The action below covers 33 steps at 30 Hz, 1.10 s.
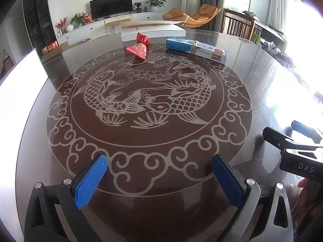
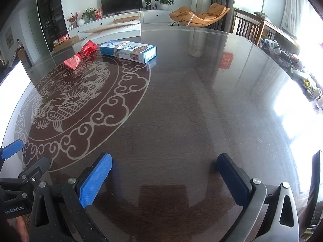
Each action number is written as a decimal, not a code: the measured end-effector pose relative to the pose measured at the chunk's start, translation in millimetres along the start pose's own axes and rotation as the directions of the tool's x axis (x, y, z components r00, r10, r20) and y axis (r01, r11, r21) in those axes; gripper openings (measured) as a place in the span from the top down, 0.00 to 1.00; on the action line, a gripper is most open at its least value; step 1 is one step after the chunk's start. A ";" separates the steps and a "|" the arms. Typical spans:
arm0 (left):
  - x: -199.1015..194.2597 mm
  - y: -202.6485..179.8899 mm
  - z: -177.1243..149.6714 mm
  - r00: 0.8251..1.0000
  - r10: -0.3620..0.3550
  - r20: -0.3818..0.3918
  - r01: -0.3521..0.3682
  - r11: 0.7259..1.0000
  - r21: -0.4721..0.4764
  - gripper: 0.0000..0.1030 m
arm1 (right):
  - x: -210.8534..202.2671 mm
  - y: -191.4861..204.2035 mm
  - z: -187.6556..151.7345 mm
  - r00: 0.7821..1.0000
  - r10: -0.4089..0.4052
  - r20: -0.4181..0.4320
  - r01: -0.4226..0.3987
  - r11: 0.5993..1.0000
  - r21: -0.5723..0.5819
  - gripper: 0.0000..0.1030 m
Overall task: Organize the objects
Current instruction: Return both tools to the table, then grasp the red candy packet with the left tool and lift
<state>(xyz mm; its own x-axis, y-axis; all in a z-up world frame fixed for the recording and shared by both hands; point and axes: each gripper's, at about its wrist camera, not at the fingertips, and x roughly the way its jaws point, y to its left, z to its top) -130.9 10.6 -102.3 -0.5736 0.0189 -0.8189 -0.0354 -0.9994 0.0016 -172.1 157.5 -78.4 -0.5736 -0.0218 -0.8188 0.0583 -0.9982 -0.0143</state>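
A red foil pouch (image 1: 139,47) (image 2: 79,55) lies on the far side of the dark round table (image 1: 252,92) (image 2: 201,111). Right beside it lies a blue and white carton (image 1: 195,48) (image 2: 129,51), bound with a rubber band. My left gripper (image 1: 159,173) stands open over the near rim of the fish pattern, nothing between its blue pads. My right gripper (image 2: 164,173) is open too, over bare table to the right of the pattern. Both objects are far ahead of either gripper.
A flat white box (image 1: 153,31) (image 2: 113,30) lies beyond the pouch at the table's far edge. A bright white panel (image 1: 20,84) stands at the left edge. Wooden chairs (image 2: 248,28) and a cluttered sideboard (image 2: 286,54) line the right side.
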 end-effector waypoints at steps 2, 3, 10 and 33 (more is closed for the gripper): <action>-1.1 -0.3 -0.2 1.000 0.000 0.001 0.000 1.000 0.001 0.00 | -0.2 -0.4 0.2 1.000 0.000 0.001 0.000 1.000 0.000 0.00; -0.9 -0.2 -0.1 1.000 0.000 0.001 0.000 1.000 0.001 0.00 | -0.2 -0.4 0.2 1.000 0.001 0.001 -0.001 1.000 0.000 0.00; -0.7 0.0 0.7 1.000 -0.003 -0.003 0.003 1.000 0.004 0.00 | -0.5 -0.8 0.5 1.000 0.002 0.002 -0.002 1.000 -0.001 0.00; 155.0 50.5 221.7 0.995 0.010 -0.101 -0.011 1.000 -0.015 0.00 | -1.1 -1.1 1.6 1.000 -0.001 0.003 0.001 1.000 0.000 0.00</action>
<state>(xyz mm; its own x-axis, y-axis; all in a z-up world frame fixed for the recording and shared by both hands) -403.1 -30.3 -101.9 -0.4888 0.0060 -0.8724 -0.0165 -0.9999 0.0024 -172.9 158.5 -76.6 -0.5764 -0.0207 -0.8169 0.0578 -0.9982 -0.0154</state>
